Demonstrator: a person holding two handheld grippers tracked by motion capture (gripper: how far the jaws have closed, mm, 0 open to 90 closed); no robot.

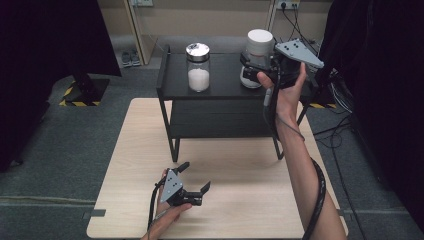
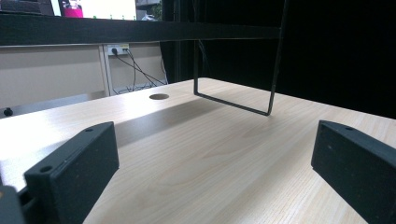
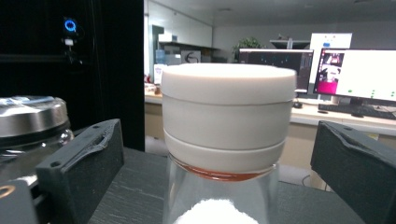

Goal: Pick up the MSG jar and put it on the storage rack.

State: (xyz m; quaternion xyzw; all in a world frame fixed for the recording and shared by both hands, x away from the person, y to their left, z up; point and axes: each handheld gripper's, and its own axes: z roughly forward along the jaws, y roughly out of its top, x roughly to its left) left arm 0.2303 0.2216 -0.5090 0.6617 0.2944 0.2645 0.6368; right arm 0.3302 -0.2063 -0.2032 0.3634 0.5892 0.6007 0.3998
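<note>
A glass jar with a white lid (image 1: 260,50) holding white powder stands at the right of the black shelf rack's top (image 1: 225,85). My right gripper (image 1: 252,67) is level with it, open, with one jaw on each side of the jar (image 3: 228,116) and a gap to both pads. A second jar with a steel lid (image 1: 198,67), also part full of white powder, stands further left on the same top, seen in the right gripper view as the steel-lidded jar (image 3: 28,116). My left gripper (image 1: 195,175) lies low over the wooden table (image 1: 240,200), open and empty (image 2: 215,163).
The rack's thin black leg frame (image 2: 233,100) rests on the wooden table ahead of the left gripper, beside a round cable hole (image 2: 159,96). Dark curtains hang at both sides. Shoes (image 1: 131,57) and cables lie on the floor behind. Monitors (image 3: 355,74) stand far off.
</note>
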